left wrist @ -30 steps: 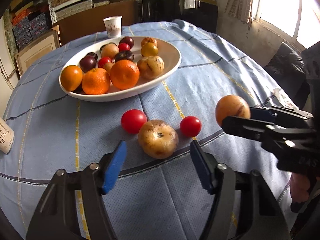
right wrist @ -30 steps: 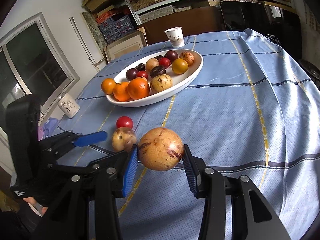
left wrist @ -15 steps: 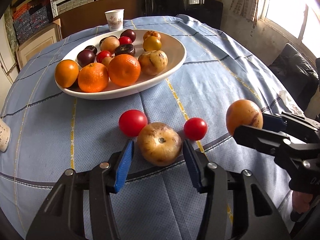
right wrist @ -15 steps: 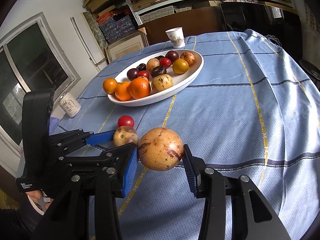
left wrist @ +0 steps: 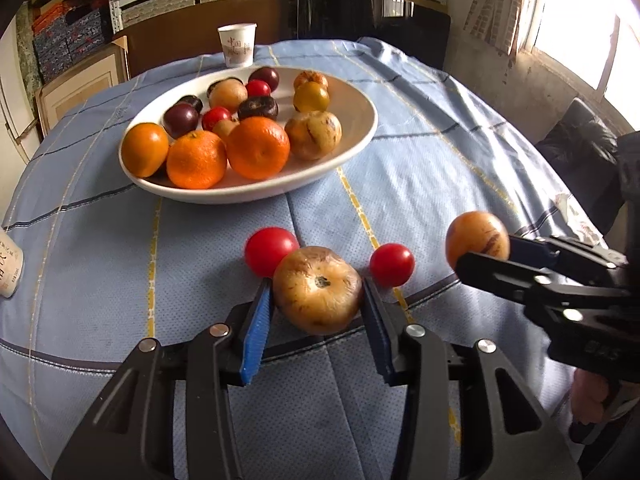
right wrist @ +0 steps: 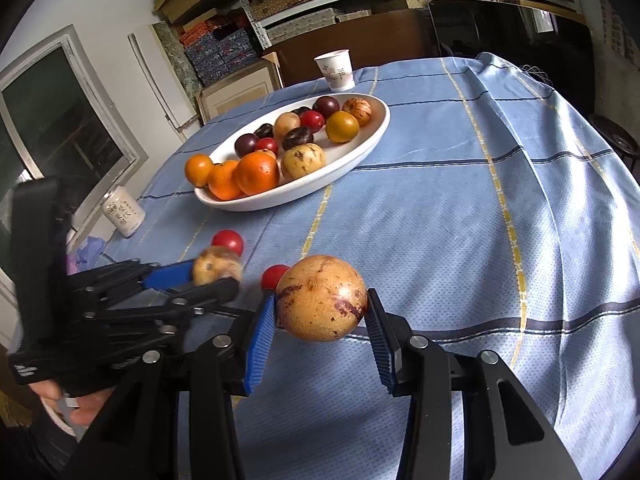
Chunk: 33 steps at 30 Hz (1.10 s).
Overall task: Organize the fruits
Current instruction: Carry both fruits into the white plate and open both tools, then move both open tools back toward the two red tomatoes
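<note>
A wrinkled brown fruit lies on the blue tablecloth with my left gripper around it. The jaws are closing and both blue pads touch its sides. Two red tomatoes lie just beyond it. To the right my right gripper is shut on a round tan speckled fruit, held above the cloth. A white oval bowl behind them holds oranges, dark plums and several other fruits. In the right wrist view the left gripper and its fruit look blurred.
A paper cup stands behind the bowl at the table's far edge. A white can stands near the left edge. A dark chair is beyond the right edge. Shelves and boxes fill the back wall. A hand holds the left gripper.
The left gripper's jaws have narrowed from wide apart to touching the brown fruit's sides, and it has come closer to the fruit. The right gripper and its fruit have stayed in place.
</note>
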{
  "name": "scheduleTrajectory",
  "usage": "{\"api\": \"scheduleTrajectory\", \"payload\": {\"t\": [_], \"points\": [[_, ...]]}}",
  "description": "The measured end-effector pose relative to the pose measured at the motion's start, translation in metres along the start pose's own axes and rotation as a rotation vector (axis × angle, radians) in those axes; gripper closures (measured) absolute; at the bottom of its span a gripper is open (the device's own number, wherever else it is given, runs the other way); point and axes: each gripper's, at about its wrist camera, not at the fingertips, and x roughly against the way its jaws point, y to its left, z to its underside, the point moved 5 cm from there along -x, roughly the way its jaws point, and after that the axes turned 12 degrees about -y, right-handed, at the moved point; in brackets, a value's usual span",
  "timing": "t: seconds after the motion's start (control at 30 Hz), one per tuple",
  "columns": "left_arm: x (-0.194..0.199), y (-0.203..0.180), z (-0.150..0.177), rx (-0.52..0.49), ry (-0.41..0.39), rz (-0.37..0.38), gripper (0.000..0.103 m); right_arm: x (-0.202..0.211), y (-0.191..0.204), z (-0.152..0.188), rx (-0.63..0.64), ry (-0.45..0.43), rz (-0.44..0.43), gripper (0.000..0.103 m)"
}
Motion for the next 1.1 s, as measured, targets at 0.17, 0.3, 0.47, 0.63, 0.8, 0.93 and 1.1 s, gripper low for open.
{"api": "scheduleTrajectory", "payload": {"t": [0.17, 0.3, 0.47, 0.63, 0.8, 0.93, 1.1], "points": [[0.017, 0.003, -0.006, 0.019, -0.039, -0.003, 0.060, 0.000, -0.001, -0.003, 0.013, -0.022, 0.031, 0.058], [0.032, 0.012, -0.019, 0.013, -0.071, -0.004, 0.060, 0.000, 0.014, -0.013, 0.000, 0.014, -0.040, 0.058], [0.037, 0.047, -0.062, 0.022, -0.117, -0.067, 0.060, -0.010, 0.036, -0.055, 0.010, -0.014, -0.107, 0.058], [0.006, 0.090, -0.103, 0.083, -0.133, -0.150, 0.060, -0.053, 0.034, -0.095, 0.006, -0.078, -0.070, 0.058], [-0.030, 0.112, -0.117, 0.095, -0.095, -0.206, 0.060, -0.091, 0.027, -0.113, -0.007, -0.098, -0.028, 0.057], [-0.029, 0.119, -0.119, 0.136, -0.111, -0.230, 0.025, -0.091, 0.028, -0.121, 0.016, -0.135, 0.004, 0.040], [0.016, 0.109, -0.111, 0.122, -0.207, -0.242, 0.005, -0.049, 0.043, -0.110, 0.148, -0.205, -0.030, 0.031]]}}
